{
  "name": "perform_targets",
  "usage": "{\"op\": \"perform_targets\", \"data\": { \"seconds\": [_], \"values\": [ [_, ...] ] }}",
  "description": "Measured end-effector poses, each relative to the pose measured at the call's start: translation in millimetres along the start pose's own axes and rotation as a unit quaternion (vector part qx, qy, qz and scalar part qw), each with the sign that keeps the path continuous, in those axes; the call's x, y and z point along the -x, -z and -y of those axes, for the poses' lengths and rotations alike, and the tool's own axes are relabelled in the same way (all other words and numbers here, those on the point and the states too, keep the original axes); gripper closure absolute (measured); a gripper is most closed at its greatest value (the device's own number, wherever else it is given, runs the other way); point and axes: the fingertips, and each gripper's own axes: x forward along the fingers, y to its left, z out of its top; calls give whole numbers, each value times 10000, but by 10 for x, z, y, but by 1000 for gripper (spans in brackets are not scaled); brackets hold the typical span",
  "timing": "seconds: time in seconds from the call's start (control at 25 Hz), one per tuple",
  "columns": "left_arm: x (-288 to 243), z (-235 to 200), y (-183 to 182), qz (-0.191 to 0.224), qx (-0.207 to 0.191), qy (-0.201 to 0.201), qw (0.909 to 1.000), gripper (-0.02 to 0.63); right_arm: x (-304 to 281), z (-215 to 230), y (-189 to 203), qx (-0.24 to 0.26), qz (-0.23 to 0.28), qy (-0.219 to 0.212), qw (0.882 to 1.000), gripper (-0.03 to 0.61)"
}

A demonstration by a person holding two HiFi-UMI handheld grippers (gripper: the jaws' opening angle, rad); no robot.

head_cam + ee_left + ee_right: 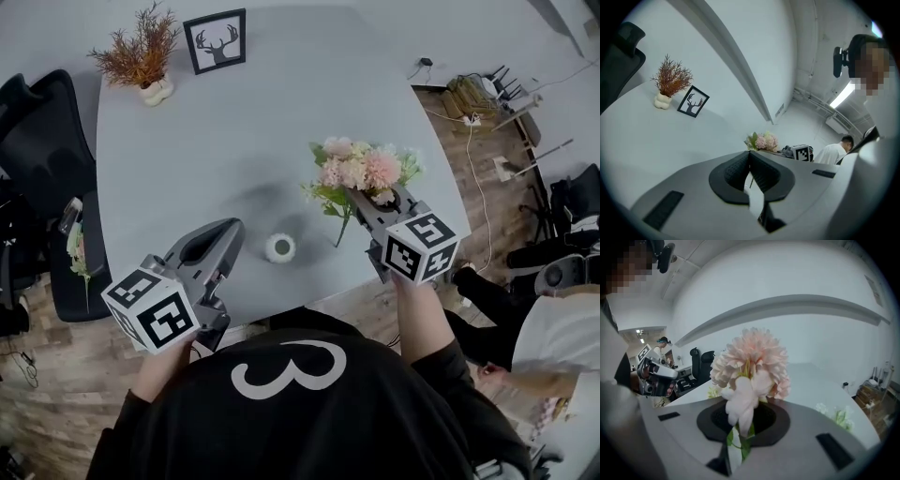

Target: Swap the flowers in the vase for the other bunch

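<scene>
A small white vase (pixel 279 247) stands empty near the table's front edge. My right gripper (pixel 364 203) is shut on the stems of a pink and white flower bunch (pixel 361 169), held above the table to the right of the vase; a green stem (pixel 343 228) hangs below the jaws. In the right gripper view the blooms (pixel 752 362) fill the space over the jaws (pixel 740 425). My left gripper (pixel 228 234) hovers just left of the vase, its jaws together and nothing in them. From the left gripper (pixel 750 157) the bunch (pixel 763 140) shows ahead.
A dried orange plant in a white pot (pixel 142 56) and a framed deer picture (pixel 216 40) stand at the table's (pixel 234 141) far left. A black chair (pixel 56 272) at the left holds a pale bunch (pixel 77 251). Cables and stands lie on the floor at the right (pixel 487 112).
</scene>
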Motion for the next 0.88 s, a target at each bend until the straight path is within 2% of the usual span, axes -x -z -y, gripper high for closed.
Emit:
{"op": "perform_targets", "data": {
  "seconds": [0.36,0.64,0.88],
  "values": [
    [-146,-224,136,-92,251,-336,9991,601,-460,301,364,-262,-410,-105,9988,520],
    [-216,-474,92,-100,416,-593,9973,601,-867,518,693,-657,-769,-87,9948,520],
    [-230,-557,133,-153,491,-725,9960,601,-1069,607,935,-989,-921,89,9908,517]
  ]
}}
